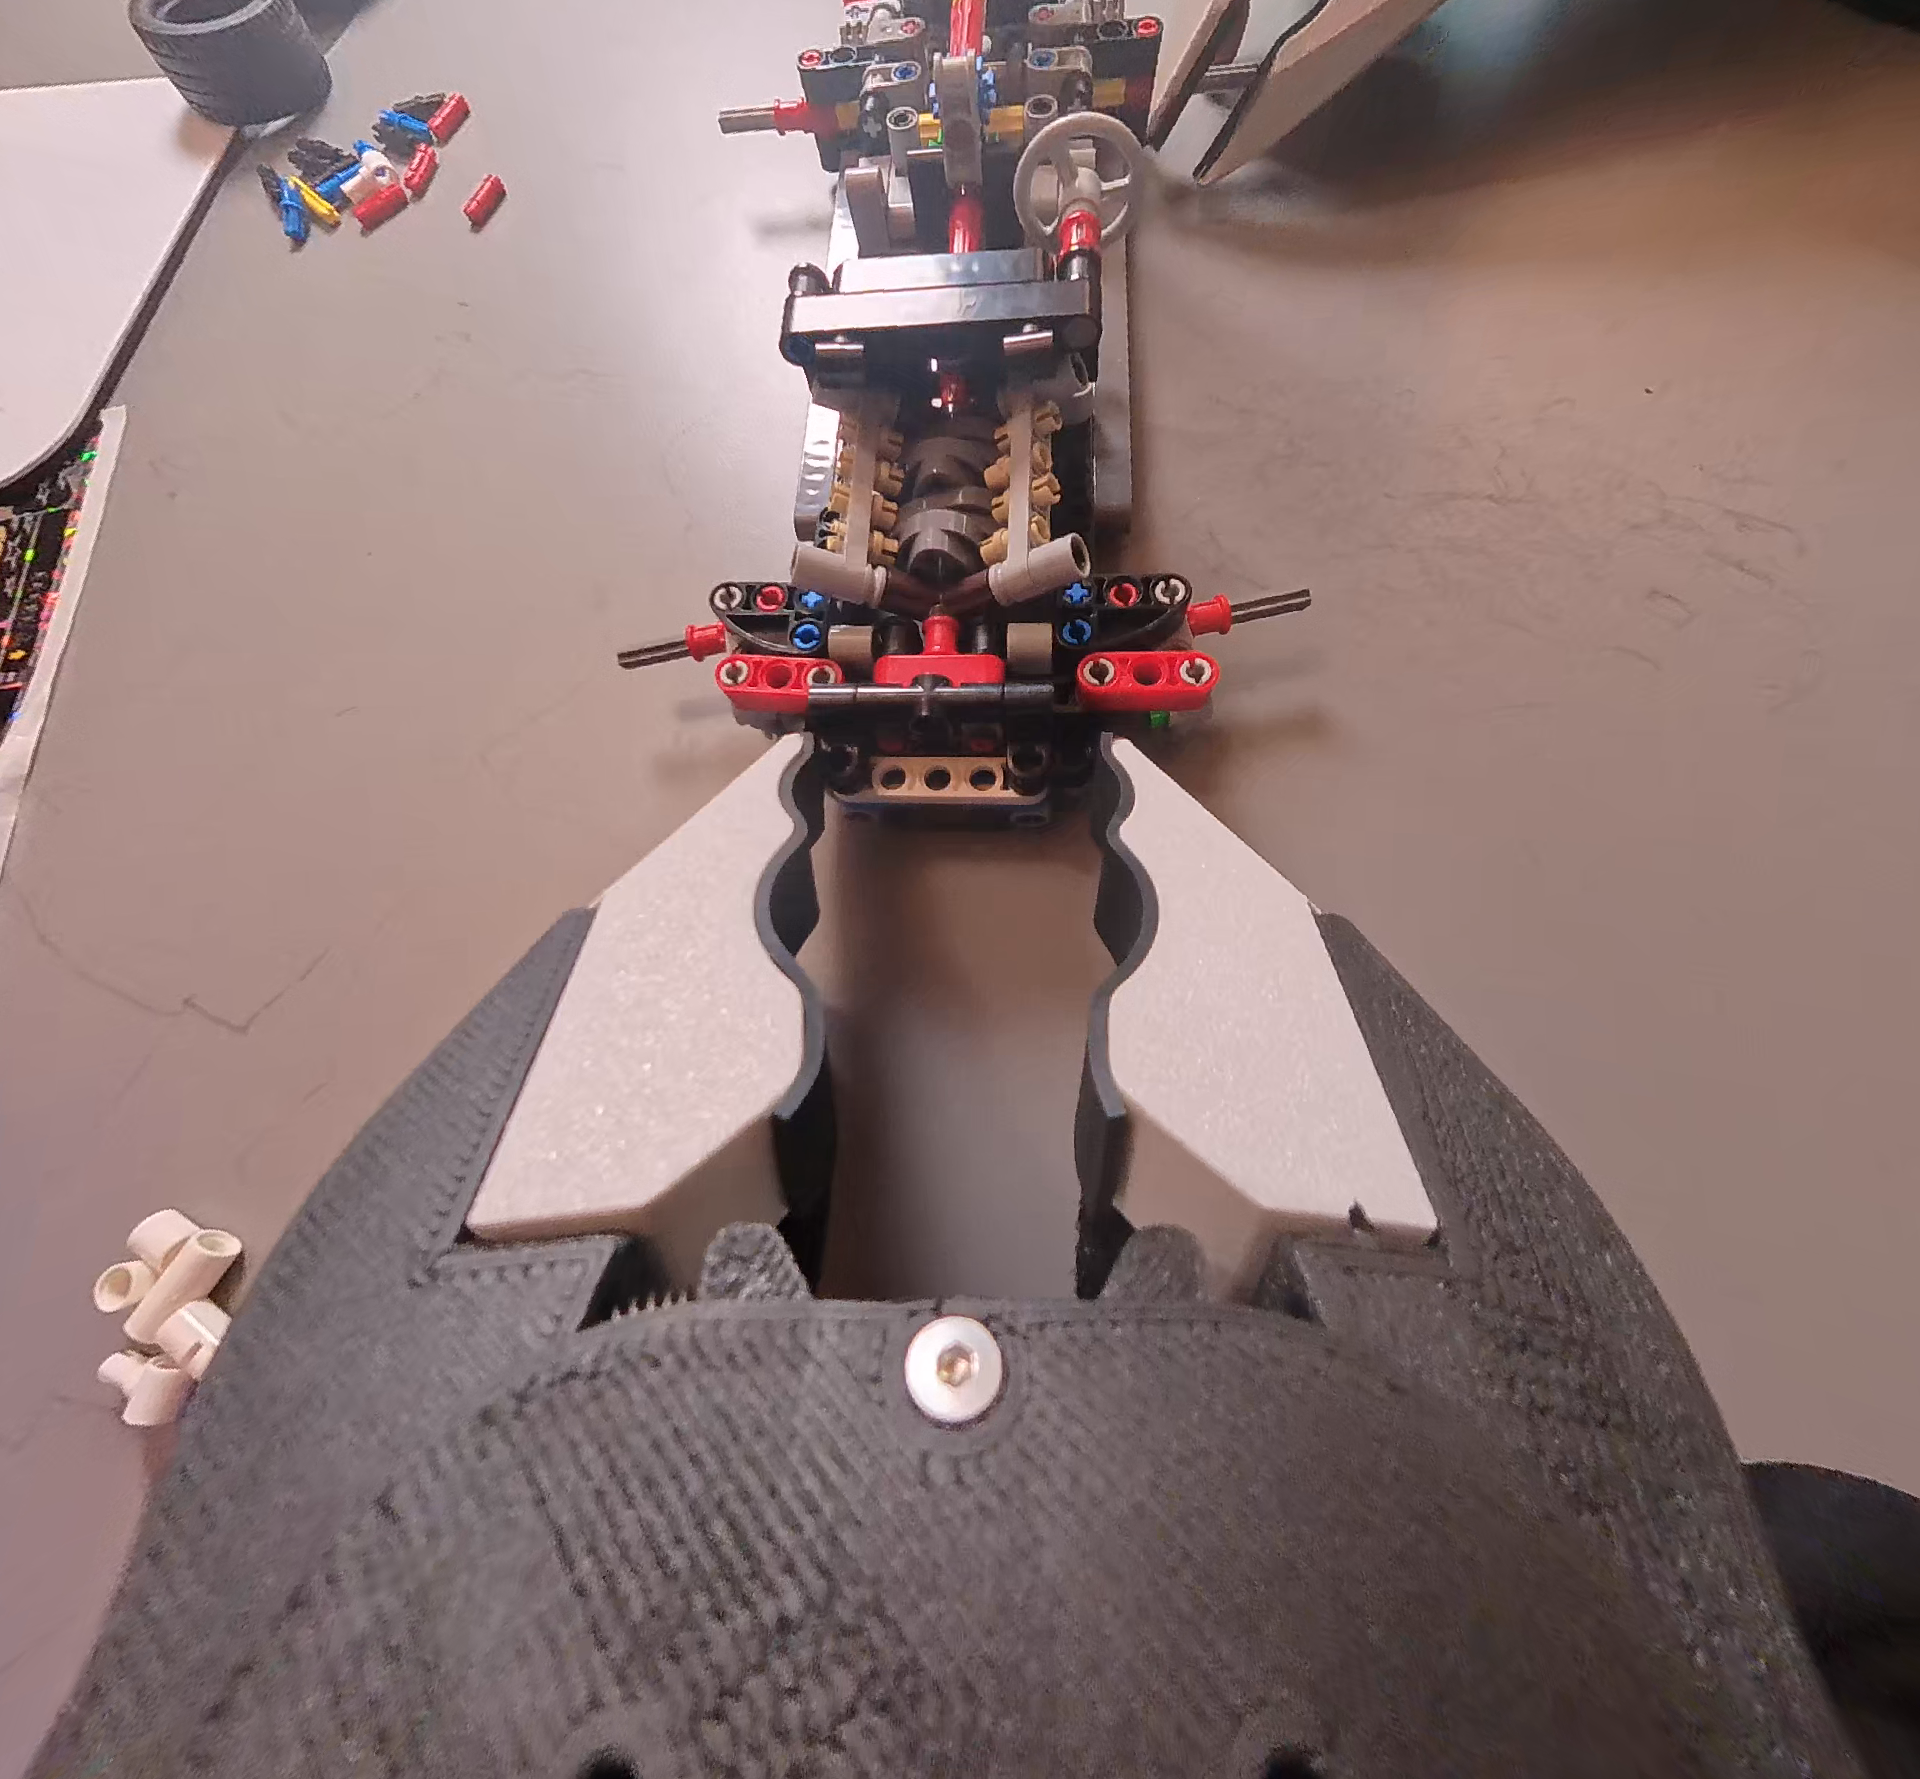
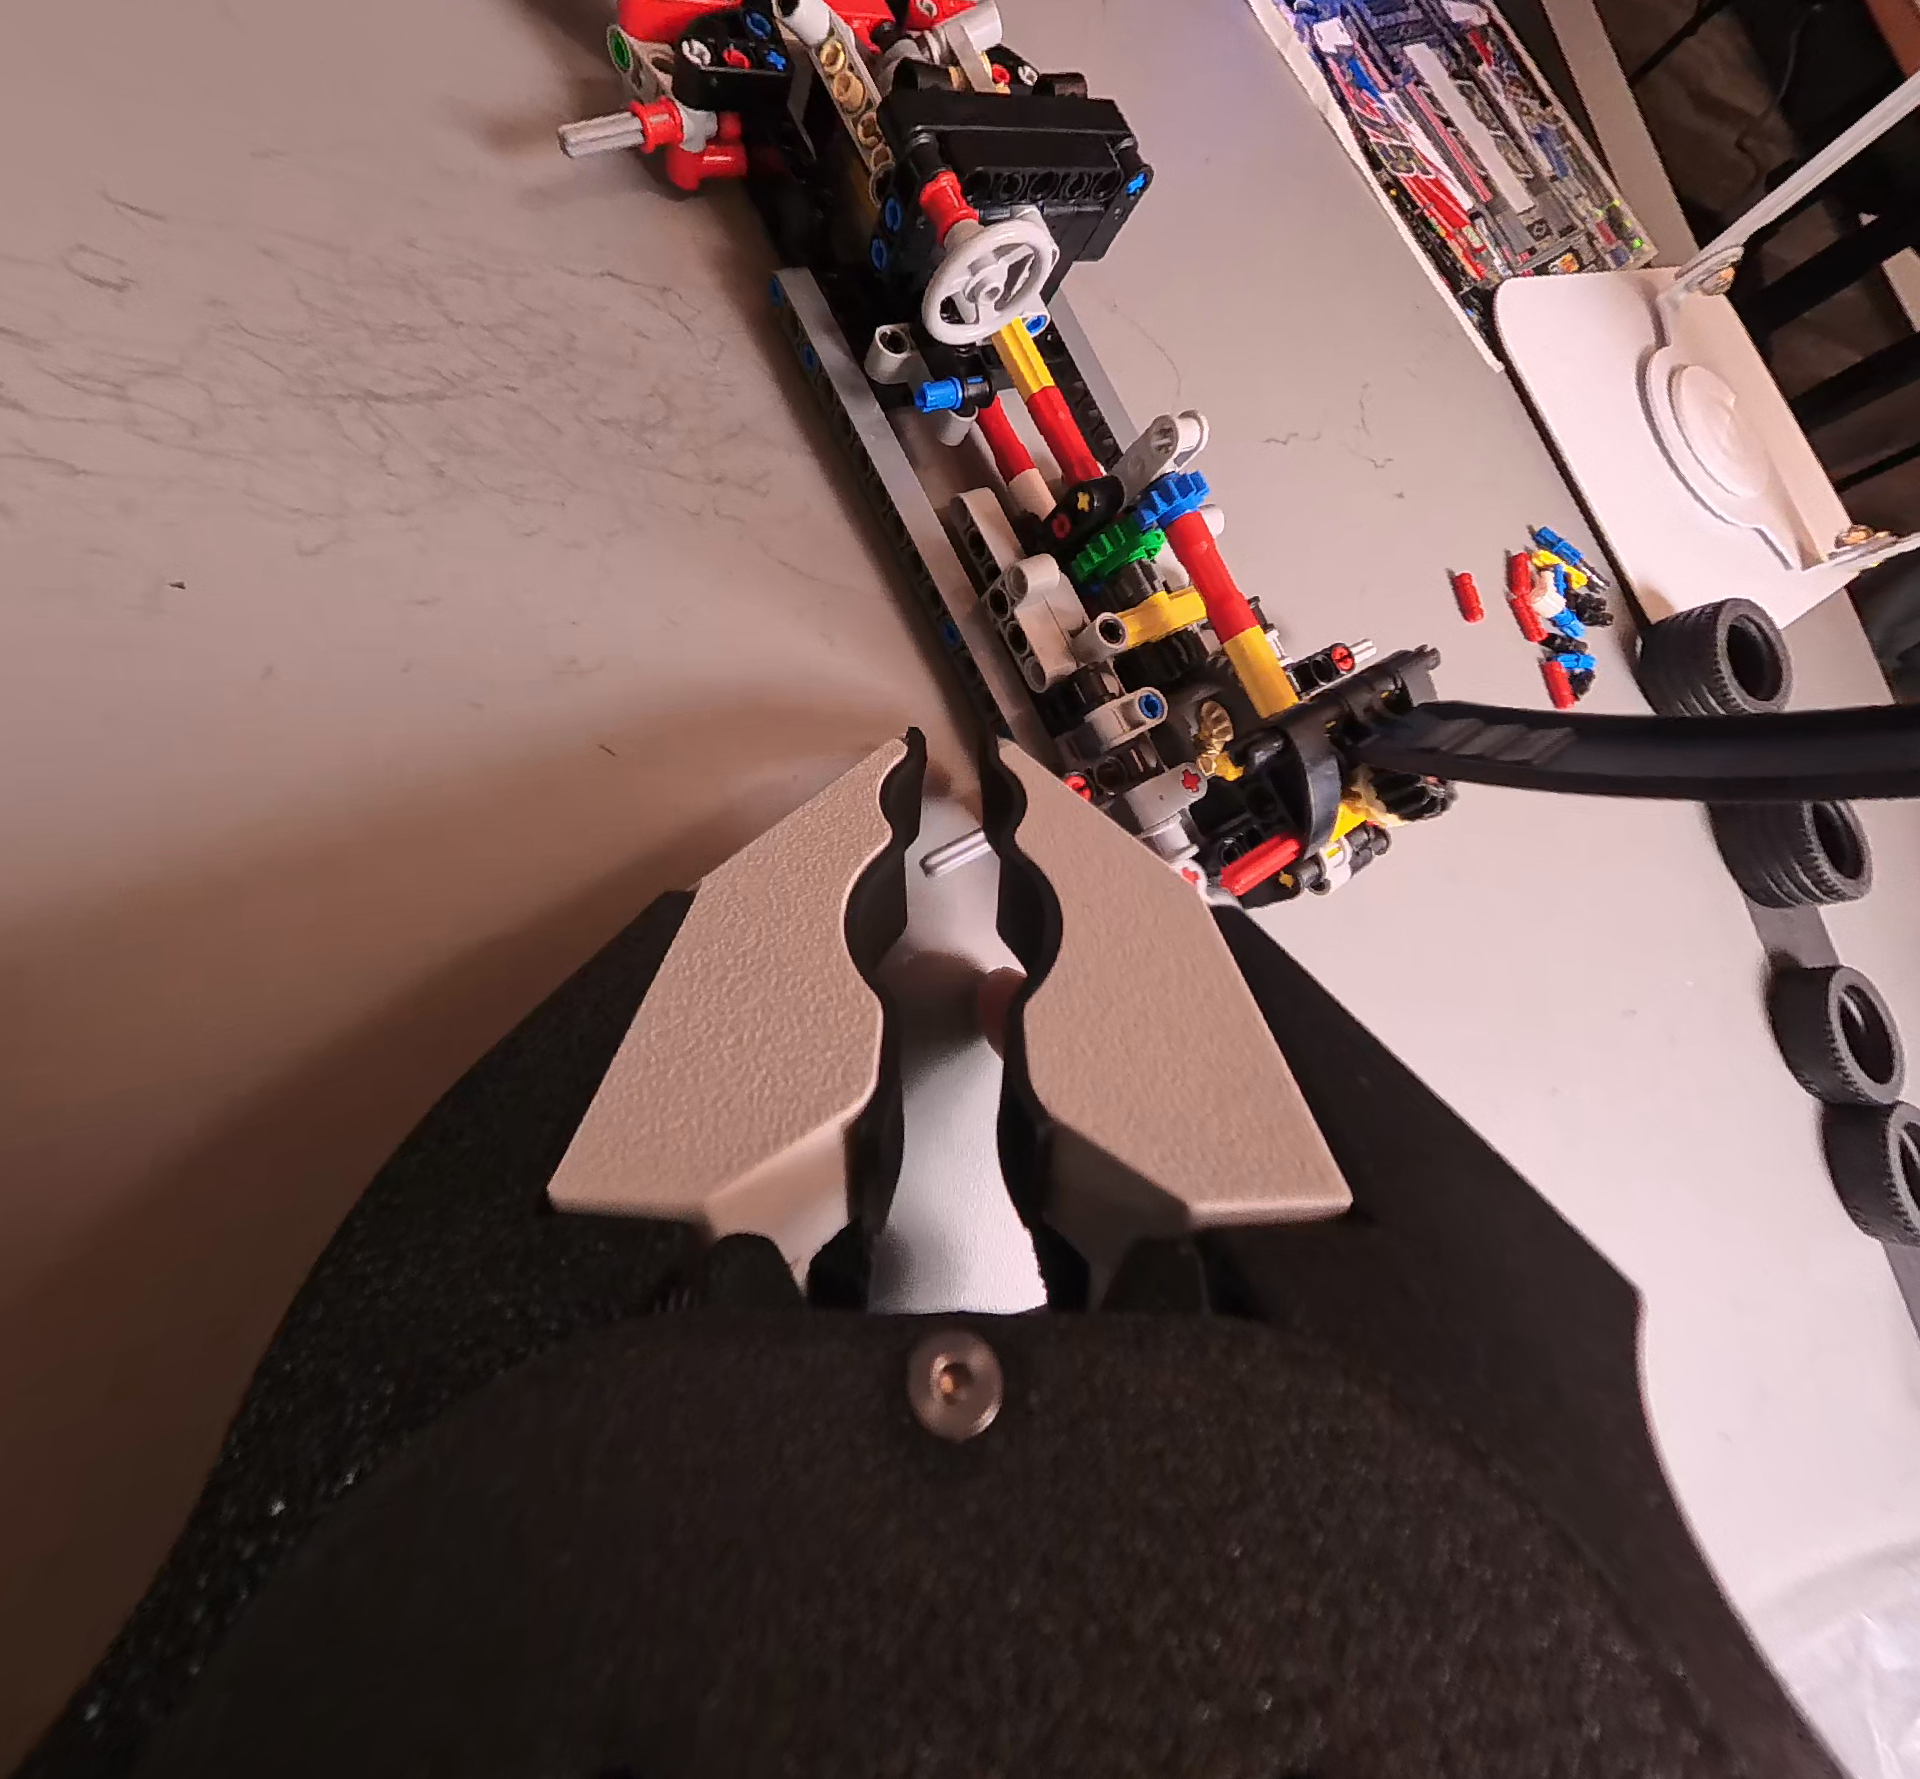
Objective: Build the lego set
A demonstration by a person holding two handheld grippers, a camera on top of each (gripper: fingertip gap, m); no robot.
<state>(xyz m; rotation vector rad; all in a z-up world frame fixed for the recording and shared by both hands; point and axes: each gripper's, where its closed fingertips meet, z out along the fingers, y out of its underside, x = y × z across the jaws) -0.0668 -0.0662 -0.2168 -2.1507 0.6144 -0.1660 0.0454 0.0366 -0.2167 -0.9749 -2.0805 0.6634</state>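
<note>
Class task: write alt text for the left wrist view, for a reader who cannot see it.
A long Lego car chassis lies on a grey table, its near end between the tips of the left gripper, whose fingers are spread. The right gripper reaches towards an axle at the far end; two black tyres and small loose pins lie upper left.

The far end of the long black, red and grey brick chassis (image 1: 956, 358) runs off the top edge of the left wrist view. The right tongs (image 2: 958, 763) cover part of a thin grey axle (image 2: 954, 851), so contact cannot be told. The colourful printed sheet (image 1: 47, 576) is cut by the left edge, and the heap of small red, blue and yellow pins (image 2: 1553, 602) is too small to sort.
</note>
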